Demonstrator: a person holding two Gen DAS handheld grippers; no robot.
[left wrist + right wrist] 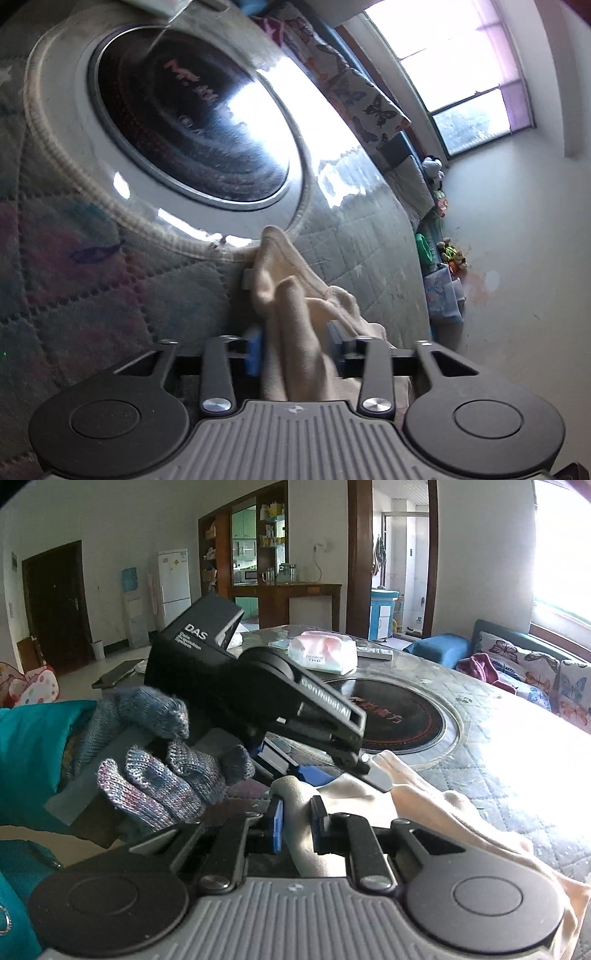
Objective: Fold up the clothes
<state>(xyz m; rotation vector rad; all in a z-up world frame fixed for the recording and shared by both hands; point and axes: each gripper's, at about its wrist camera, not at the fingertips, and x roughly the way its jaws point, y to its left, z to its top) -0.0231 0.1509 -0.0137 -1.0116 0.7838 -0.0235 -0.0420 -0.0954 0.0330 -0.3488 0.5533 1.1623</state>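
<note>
Over quilted bench (pixel 491 753), both left tongs (pixel 295 347) and right tongs (pixel 297 821) clamped on cream garment (pixel 436 812); bunched cloth toward three o'clock, likely crooked fold.

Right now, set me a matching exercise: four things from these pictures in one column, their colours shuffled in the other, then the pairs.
Things:
1. Cloth
2. Sleeve
3. Fridge
4. Round cooktop

Colours:
A. white
B. black
C. cream
D. teal

Pairs: 1-C, 2-D, 3-A, 4-B
</note>
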